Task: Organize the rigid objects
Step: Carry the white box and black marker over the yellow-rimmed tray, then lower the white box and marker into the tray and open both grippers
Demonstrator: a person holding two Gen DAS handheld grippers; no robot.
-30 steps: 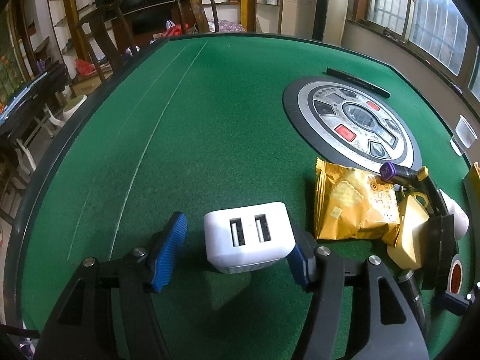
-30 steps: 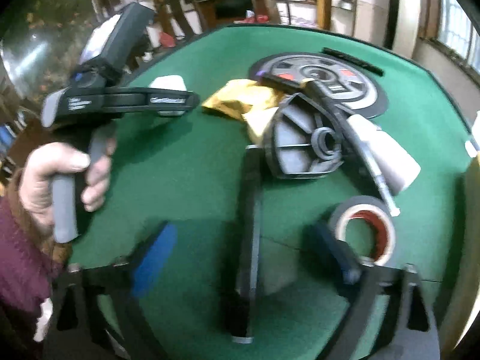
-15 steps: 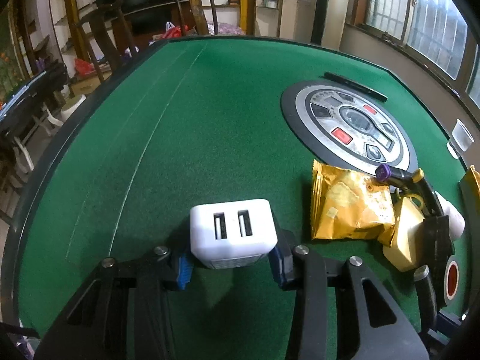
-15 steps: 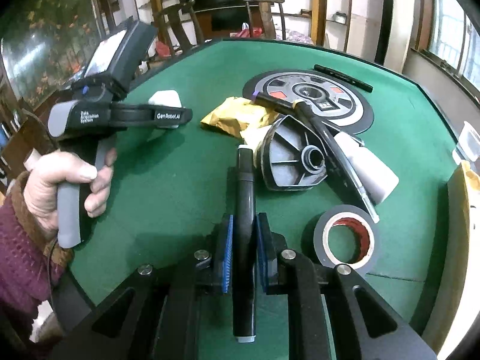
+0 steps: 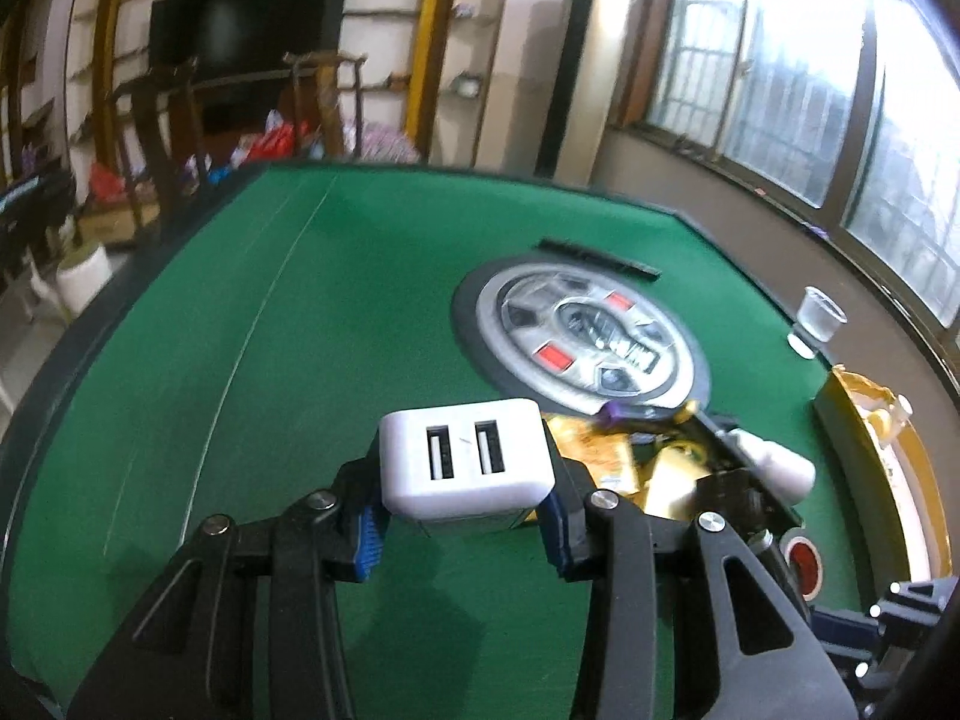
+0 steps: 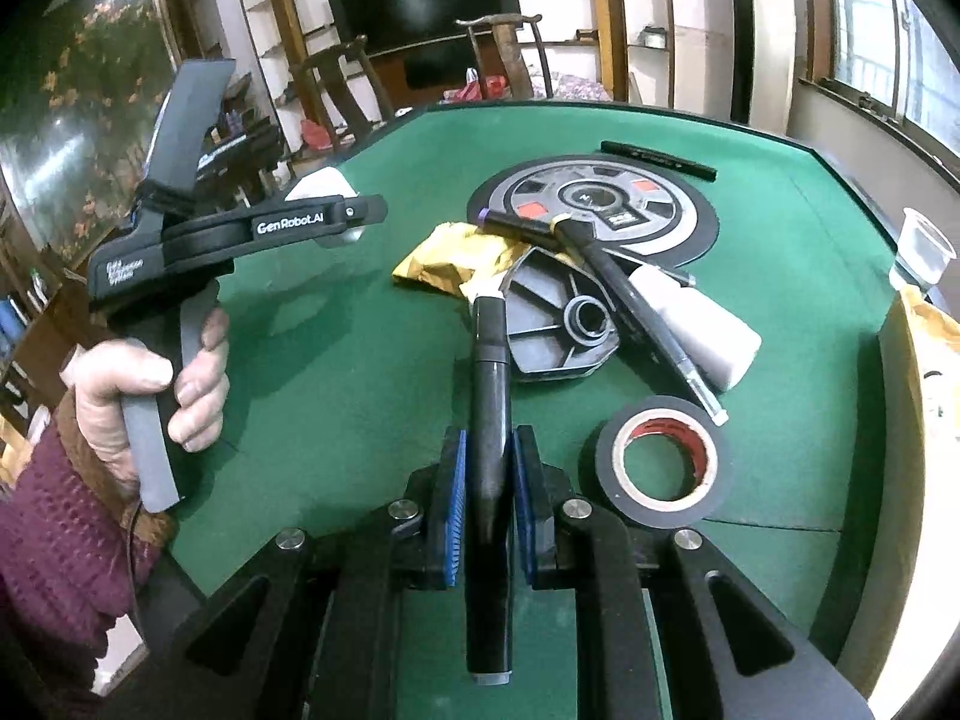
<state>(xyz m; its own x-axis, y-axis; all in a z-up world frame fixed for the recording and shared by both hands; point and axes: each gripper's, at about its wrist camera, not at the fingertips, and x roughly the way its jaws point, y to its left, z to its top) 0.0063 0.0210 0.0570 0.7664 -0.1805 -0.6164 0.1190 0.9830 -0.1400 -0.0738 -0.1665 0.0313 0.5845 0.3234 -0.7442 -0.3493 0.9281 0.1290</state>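
One white two-port USB charger sits clamped in the left claw marked "GenRobot.AI", above the green counter; the right claw grips one black marker beside one tape roll

Ahead stretches a green felt table with a dark rim. Beyond its far edge stand 2 dark wooden chairs before a black television set among pale shelves with yellow posts. To the right, barred windows let in bright daylight. A tall air conditioner stands in the corner.
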